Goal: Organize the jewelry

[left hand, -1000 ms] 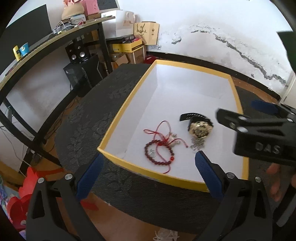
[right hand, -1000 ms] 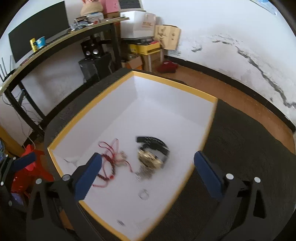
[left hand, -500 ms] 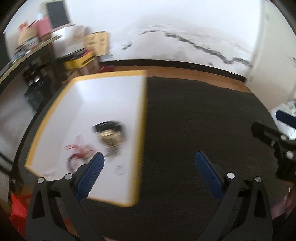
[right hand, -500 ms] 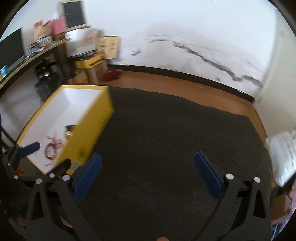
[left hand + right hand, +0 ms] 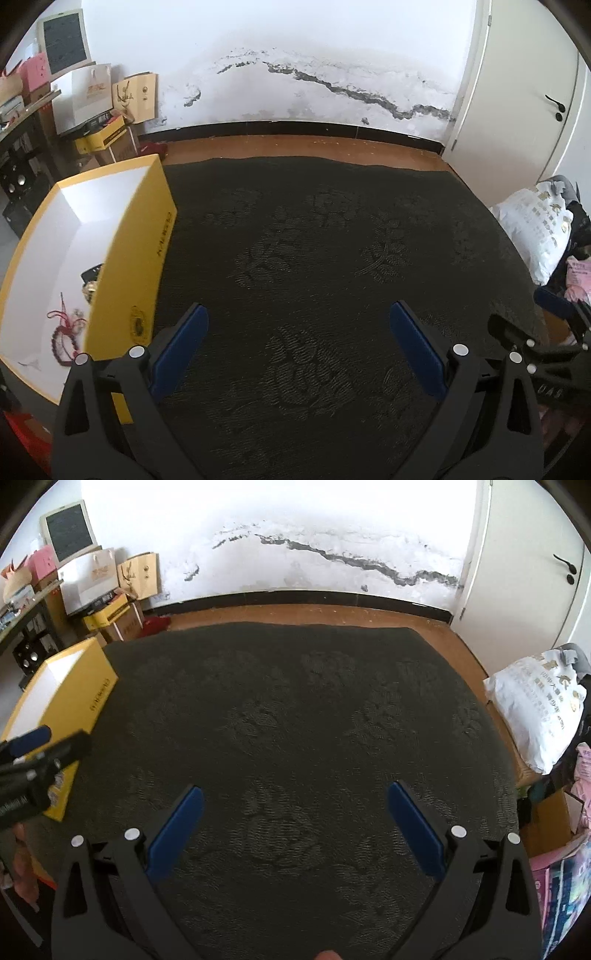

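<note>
A yellow box (image 5: pixel 155 236) with a white inside sits at the left of a dark patterned table mat (image 5: pixel 314 258). Inside it lie a red bead bracelet with red cord (image 5: pixel 64 332) and a gold and black piece (image 5: pixel 90 280), partly hidden by the box wall. My left gripper (image 5: pixel 299 347) is open and empty above the mat, right of the box. My right gripper (image 5: pixel 295 827) is open and empty over the mat's middle. In the right wrist view the box (image 5: pixel 74 694) is at far left, with the left gripper's body (image 5: pixel 33 760) in front of it.
Beyond the mat is wooden floor (image 5: pixel 295 146) and a cracked white wall. Boxes and bags (image 5: pixel 99 107) stack at the back left beside a desk. A white sack (image 5: pixel 535 709) and a door (image 5: pixel 535 572) are at the right.
Both grippers have swung right, away from over the box, and now face the open mat. The jewelry stays in the box. Both grippers stay open.
</note>
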A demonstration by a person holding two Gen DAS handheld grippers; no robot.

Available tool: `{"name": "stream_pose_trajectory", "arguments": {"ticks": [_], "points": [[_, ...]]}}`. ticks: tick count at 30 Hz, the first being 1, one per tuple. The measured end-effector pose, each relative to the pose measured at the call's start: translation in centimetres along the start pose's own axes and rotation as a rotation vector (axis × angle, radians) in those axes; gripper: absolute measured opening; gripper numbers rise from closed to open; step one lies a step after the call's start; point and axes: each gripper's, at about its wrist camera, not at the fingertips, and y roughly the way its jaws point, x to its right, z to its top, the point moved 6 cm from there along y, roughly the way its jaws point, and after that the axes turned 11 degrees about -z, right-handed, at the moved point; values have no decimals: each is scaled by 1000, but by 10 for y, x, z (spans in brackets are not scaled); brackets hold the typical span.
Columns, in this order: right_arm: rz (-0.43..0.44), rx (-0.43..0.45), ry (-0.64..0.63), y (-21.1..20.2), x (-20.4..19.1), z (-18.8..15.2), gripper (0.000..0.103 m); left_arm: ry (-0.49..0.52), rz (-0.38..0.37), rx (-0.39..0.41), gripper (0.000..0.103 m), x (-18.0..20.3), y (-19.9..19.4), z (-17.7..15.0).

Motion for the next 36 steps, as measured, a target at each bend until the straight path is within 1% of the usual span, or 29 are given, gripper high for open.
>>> {"name": "stream_pose_trajectory", "arguments": {"ticks": [5, 10, 17, 36], "points": [[2, 6, -28, 5, -2, 1, 96, 11, -8, -17, 96, 9, 12, -3], [12, 4, -40, 7, -4, 2, 96, 9, 6, -22, 96, 5, 16, -5], [27, 9, -38, 4, -12, 7, 96, -7, 8, -29, 96, -3, 17, -4], [32, 10, -49, 7, -19, 10, 96, 8, 11, -38, 96, -2, 21, -6]]}}
